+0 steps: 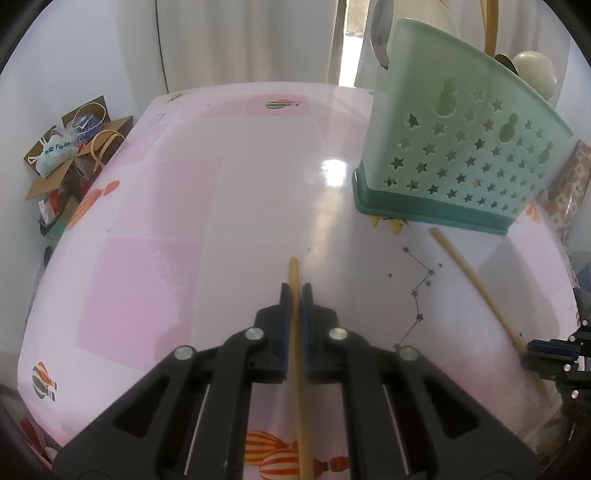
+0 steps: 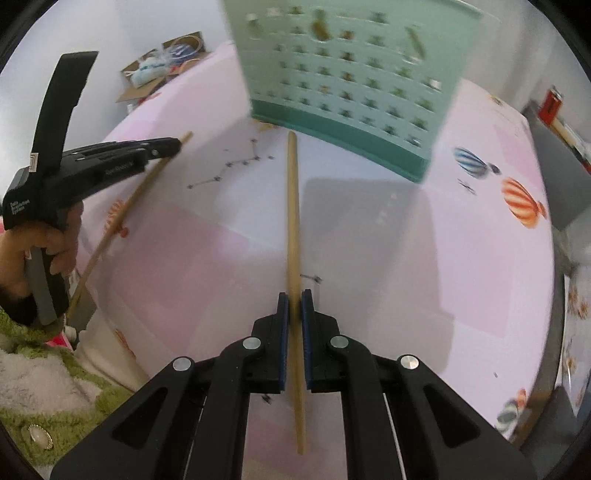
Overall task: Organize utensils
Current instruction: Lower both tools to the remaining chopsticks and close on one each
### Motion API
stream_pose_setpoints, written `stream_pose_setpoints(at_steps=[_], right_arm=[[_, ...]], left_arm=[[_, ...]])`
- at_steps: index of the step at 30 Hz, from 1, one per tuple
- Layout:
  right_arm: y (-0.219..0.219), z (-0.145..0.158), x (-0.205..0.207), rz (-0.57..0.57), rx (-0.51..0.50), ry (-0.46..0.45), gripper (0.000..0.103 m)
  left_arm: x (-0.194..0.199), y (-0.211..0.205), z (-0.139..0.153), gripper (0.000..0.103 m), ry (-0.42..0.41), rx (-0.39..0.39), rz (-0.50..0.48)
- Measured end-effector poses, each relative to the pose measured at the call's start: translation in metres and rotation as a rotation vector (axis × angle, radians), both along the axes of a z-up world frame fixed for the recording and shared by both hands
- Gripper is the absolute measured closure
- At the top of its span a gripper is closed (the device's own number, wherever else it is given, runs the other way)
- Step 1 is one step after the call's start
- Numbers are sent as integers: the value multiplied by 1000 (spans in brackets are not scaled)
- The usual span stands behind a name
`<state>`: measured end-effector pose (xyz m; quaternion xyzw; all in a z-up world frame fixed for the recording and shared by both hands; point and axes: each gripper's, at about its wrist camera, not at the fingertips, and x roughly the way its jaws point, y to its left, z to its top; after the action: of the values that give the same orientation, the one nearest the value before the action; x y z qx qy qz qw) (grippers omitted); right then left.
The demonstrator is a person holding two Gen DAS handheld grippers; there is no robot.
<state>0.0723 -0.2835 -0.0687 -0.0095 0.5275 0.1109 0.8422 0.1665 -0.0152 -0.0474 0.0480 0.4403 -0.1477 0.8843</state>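
Note:
My left gripper [image 1: 295,290] is shut on a wooden chopstick [image 1: 294,273] whose tip pokes a little past the fingers, held over the pink table. My right gripper [image 2: 294,297] is shut on a second wooden chopstick [image 2: 293,206] that reaches far forward toward the green holder. The green star-punched utensil holder [image 1: 461,147] stands at the right of the table and holds a metal spoon [image 1: 380,33] and other utensils. In the right wrist view the holder [image 2: 347,74] is straight ahead, and the left gripper [image 2: 173,144] with its chopstick [image 2: 122,218] is at the left.
The table carries a pink cloth with balloon prints [image 1: 221,203]. An open cardboard box with bags [image 1: 70,147] sits beyond its left edge. The right gripper [image 1: 543,350] shows at the right edge of the left wrist view, holding its chopstick [image 1: 476,284].

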Motion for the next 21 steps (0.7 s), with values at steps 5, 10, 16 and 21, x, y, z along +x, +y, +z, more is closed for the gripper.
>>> stream_pose_setpoints(at_steps=[5,10,16,21], right_arm=[[-12,-2,-8,-56,13,18,95],[-9,-1,-3,-66,23,17,77],[7,3,23,-42,12,-38,74],[13,4,54,-51,1,-94,74]], left_arm=[[10,10,0,97,30,-82,3],[14,18,5,69,67,-118,-37],[19,17,3,71,64,-20,-32],[25,3,1,84,52,80,-73]])
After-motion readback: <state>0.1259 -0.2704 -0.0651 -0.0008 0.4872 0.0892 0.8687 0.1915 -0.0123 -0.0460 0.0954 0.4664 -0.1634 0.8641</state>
